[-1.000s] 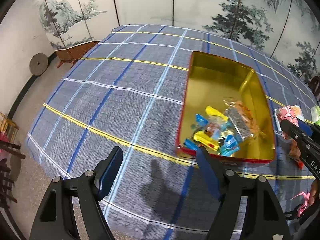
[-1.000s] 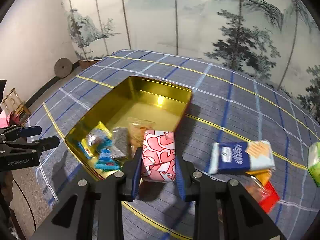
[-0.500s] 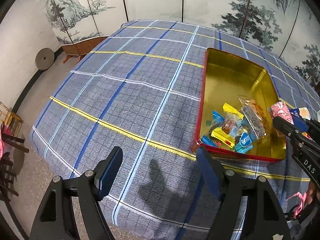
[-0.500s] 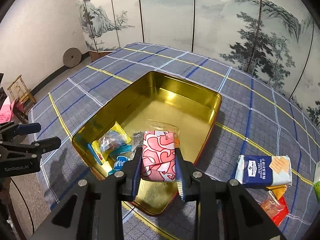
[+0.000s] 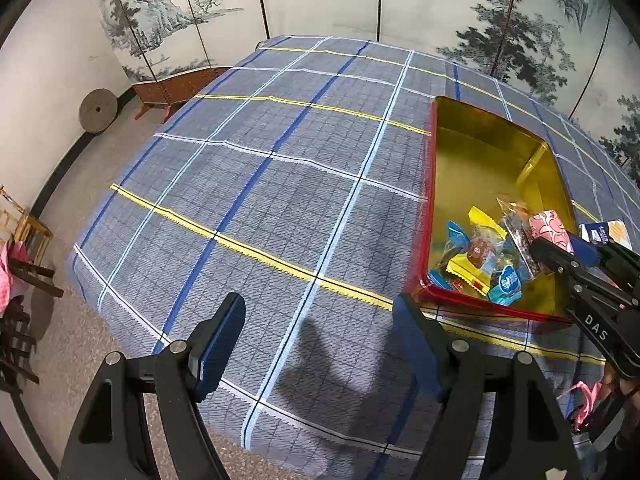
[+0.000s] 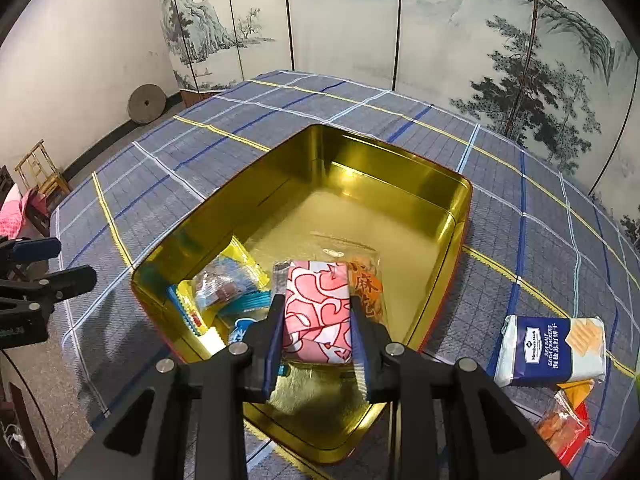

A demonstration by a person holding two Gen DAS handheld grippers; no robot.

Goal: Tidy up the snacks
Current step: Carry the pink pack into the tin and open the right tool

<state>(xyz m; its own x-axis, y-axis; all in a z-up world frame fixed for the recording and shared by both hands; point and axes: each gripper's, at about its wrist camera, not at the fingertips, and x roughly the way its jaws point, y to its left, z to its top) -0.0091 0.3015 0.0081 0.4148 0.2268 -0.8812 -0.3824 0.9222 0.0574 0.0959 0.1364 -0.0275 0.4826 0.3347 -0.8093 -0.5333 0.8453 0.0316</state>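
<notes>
Right wrist view: my right gripper (image 6: pixel 316 320) clamps the pink snack pack (image 6: pixel 316 312) between its jaws above the gold tin (image 6: pixel 400 168), while my left gripper (image 5: pixel 320 340) hangs released.

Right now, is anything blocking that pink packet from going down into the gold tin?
Nothing visible blocks it. The right gripper holds the pink packet over the open tin. Snacks fill the left corner and an orange packet lies just beyond; the far floor is bare.
</notes>
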